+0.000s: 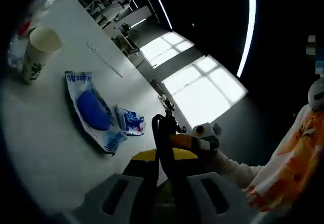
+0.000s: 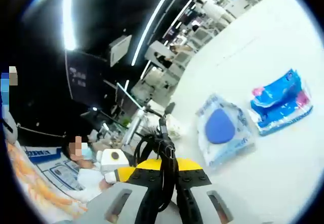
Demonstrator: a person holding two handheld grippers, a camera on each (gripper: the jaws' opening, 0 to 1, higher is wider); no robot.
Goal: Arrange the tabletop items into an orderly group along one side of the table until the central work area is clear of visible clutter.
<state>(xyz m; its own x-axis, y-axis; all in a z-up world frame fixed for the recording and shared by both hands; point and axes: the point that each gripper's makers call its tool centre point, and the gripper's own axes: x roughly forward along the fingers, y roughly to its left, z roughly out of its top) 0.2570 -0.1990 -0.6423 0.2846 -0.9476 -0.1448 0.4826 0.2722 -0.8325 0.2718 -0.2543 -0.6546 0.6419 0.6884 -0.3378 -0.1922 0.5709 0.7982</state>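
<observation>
Flat on the white table (image 1: 45, 148): a clear pouch with a blue oval pad (image 1: 93, 110), seen again in the right gripper view (image 2: 221, 127). Just beside it in the left gripper view, a small blue-and-white packet (image 1: 130, 121). Farther off toward the table's far end, a paper cup with a green leaf print (image 1: 39, 52), upright, next to a crinkled clear bag (image 1: 20, 29). In the right gripper view, a blue and pink wipes pack (image 2: 281, 102) near the pouch. Beyond the table, a dark room with long ceiling light strips (image 1: 247, 27), bright windows (image 1: 202, 85) and rows of desks (image 2: 202, 27). Left gripper (image 1: 163, 183) low at the table edge, jaws drawn together on a black cable (image 1: 163, 138). Right gripper (image 2: 164, 198) likewise pinched shut on a black looped cable (image 2: 159, 150). Alongside, a person's sleeve with orange print (image 1: 293, 153).
</observation>
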